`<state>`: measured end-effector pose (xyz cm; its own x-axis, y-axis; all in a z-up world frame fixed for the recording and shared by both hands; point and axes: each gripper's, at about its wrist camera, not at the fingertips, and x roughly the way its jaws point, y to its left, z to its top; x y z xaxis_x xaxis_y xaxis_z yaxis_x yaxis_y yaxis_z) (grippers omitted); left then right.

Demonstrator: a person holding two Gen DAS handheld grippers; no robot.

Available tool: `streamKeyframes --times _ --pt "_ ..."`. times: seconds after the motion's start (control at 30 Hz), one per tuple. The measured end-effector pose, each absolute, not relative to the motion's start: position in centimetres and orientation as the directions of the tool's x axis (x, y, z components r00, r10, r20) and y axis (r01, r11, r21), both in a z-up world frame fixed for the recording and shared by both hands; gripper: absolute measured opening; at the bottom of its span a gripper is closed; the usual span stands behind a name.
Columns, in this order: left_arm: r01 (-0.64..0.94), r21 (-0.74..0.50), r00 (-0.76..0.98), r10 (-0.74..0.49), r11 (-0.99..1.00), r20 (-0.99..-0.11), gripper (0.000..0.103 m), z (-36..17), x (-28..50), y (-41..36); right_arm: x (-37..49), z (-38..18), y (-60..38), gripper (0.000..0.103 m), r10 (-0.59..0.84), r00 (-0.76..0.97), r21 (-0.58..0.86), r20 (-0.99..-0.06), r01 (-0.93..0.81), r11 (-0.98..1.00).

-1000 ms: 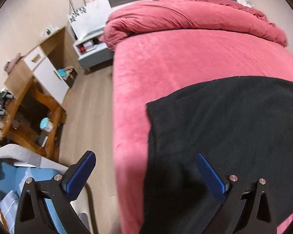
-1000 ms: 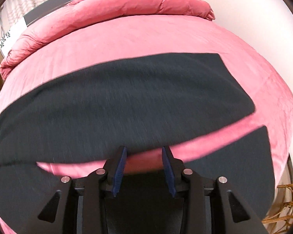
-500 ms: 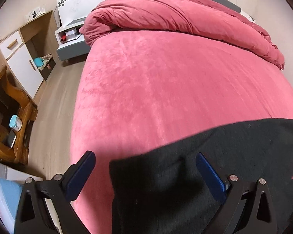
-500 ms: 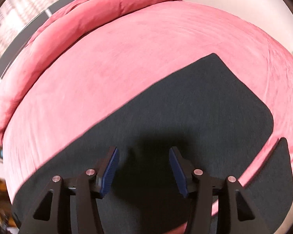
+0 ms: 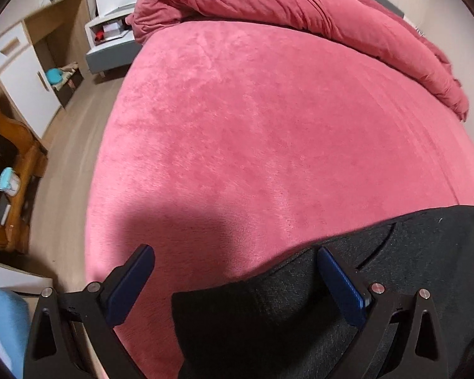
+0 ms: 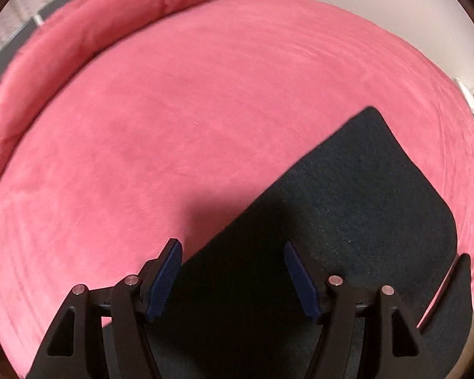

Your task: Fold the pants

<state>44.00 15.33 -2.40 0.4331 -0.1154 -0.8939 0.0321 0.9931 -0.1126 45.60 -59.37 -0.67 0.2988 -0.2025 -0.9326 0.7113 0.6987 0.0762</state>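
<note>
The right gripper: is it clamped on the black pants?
No, the right gripper is open, its blue fingers spread apart above the black pants.

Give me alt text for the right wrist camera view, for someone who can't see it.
Open right gripper with blue-padded fingers hovers over black pants spread flat on a pink bed cover. A bunched pink duvet lies along the bed's far edge.

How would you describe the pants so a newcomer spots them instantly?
Start from the big bed with the pink plush sheet and the rolled pink duvet at its head. At the near edge, beneath the open left gripper and the open right gripper, lie the black pants. They are the only dark, flat fabric on the pink.
</note>
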Motion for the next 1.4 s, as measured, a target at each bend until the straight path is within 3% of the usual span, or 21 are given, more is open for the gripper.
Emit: streamKeyframes --times 0.2,0.3,0.37,0.43,0.47,0.5,0.53,0.57,0.6,0.8,0.97,1.13,1.17,1.23,1.27,1.3,1.33,1.37,1.4 --pt "0.014 -0.209 0.447 -0.193 0.978 -0.874 0.102 -2.8 43.8 16.5 46.3 -2.2 -60.5 0.068 -0.218 0.280 0.077 -0.935 0.760 0.645" --pt "0.034 -0.236 0.434 -0.227 0.971 -0.872 0.091 -2.9 43.5 16.5 46.5 -2.6 -59.4 0.068 -0.254 0.267 0.025 -0.929 0.733 0.680" --pt "0.045 -0.255 0.424 -0.250 0.966 -0.870 0.081 -2.7 43.4 16.3 46.6 -2.8 -58.9 0.061 -0.267 0.257 -0.008 -0.929 0.708 0.707" --pt "0.047 -0.270 0.411 -0.265 0.962 -0.872 0.076 -2.5 43.4 16.4 46.0 -2.8 -58.3 0.038 -0.254 0.269 0.006 -0.929 0.696 0.718" --pt "0.052 -0.270 0.403 -0.268 0.961 -0.875 0.066 -2.4 43.4 16.3 45.9 -2.8 -58.2 0.034 -0.249 0.270 0.008 -0.930 0.693 0.721" --pt "0.071 -0.288 0.395 -0.293 0.955 -0.871 0.041 -2.2 43.3 16.2 45.8 -2.8 -58.1 0.028 -0.245 0.272 0.009 -0.931 0.686 0.728" --pt "0.096 -0.324 0.385 -0.335 0.941 -0.860 0.031 -2.0 43.1 16.0 45.6 -2.7 -58.1 0.024 -0.241 0.275 0.010 -0.931 0.677 0.736" --pt "0.110 -0.309 0.393 -0.326 0.945 -0.860 0.029 -1.6 42.9 15.6 45.6 -2.7 -58.1 0.022 -0.235 0.281 0.016 -0.930 0.672 0.740" --pt "0.124 -0.288 0.403 -0.313 0.950 -0.860 0.014 -1.2 42.7 15.3 45.2 -2.7 -58.2 0.018 -0.228 0.292 0.029 -0.929 0.671 0.741" --pt "0.141 -0.273 0.463 -0.307 0.952 -0.831 0.000 1.2 41.7 14.8 42.6 -1.6 -58.7 0.011 -0.172 0.378 0.157 -0.910 0.697 0.699" --pt "0.128 -0.323 0.521 -0.340 0.938 -0.783 0.000 3.6 40.7 16.6 41.2 0.3 -59.3 0.011 -0.144 0.440 0.237 -0.886 0.698 0.676" --pt "0.106 -0.363 0.494 -0.366 0.926 -0.789 0.000 3.2 39.7 17.7 38.8 1.8 -59.7 0.010 -0.120 0.488 0.294 -0.865 0.685 0.666" --pt "0.096 -0.376 0.494 -0.372 0.922 -0.786 0.005 2.9 39.5 18.1 38.4 1.8 -59.9 0.010 -0.115 0.491 0.302 -0.864 0.686 0.663" --pt "0.069 -0.395 0.477 -0.378 0.916 -0.794 0.047 2.4 39.1 18.6 38.4 1.7 -60.0 0.010 -0.106 0.493 0.313 -0.864 0.689 0.654" --pt "0.041 -0.403 0.467 -0.374 0.914 -0.801 0.086 2.1 38.8 18.9 38.0 1.8 -59.9 0.010 -0.103 0.496 0.322 -0.862 0.694 0.645" --pt "0.020 -0.423 0.459 -0.384 0.906 -0.801 0.095 1.9 38.6 19.2 37.7 1.6 -59.9 0.010 -0.101 0.498 0.328 -0.861 0.695 0.640" --pt "0.000 -0.463 0.446 -0.414 0.886 -0.793 0.094 1.6 38.4 19.6 37.6 1.6 -59.9 0.010 -0.098 0.499 0.330 -0.861 0.694 0.639" --pt "-0.008 -0.476 0.443 -0.423 0.880 -0.790 0.090 1.4 38.3 19.7 37.6 1.6 -59.4 0.010 -0.098 0.498 0.329 -0.861 0.695 0.640" --pt "-0.018 -0.483 0.437 -0.428 0.875 -0.791 0.079 1.2 38.3 20.0 37.5 1.4 -59.3 0.010 -0.099 0.496 0.326 -0.862 0.695 0.641"
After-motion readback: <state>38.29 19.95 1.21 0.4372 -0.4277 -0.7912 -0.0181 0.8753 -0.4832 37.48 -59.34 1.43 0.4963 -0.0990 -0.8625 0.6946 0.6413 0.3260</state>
